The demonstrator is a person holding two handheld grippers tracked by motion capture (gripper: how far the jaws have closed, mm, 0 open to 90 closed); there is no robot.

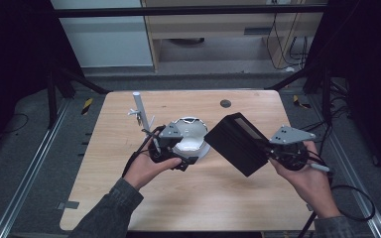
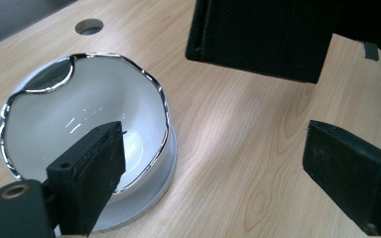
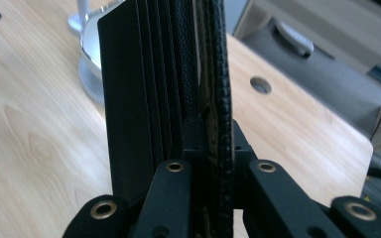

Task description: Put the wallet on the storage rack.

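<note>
Black box lifted beside a white bowl

The right gripper (image 1: 267, 147) is gripping the black box (image 1: 238, 143) by one flap, holding it tilted above the table (image 1: 188, 198); the left gripper (image 1: 181, 158), unclenched, is hovering over the empty, silver-rimmed white bowl (image 2: 79, 114).

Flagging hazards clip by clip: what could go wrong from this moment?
1. The right gripper pinches only one edge of the black folder-like case, held off the table; it might slip or fan open.
2. The case hangs close to the white bowl, and could knock it.
3. The open left gripper sits at the bowl's rim.
</note>
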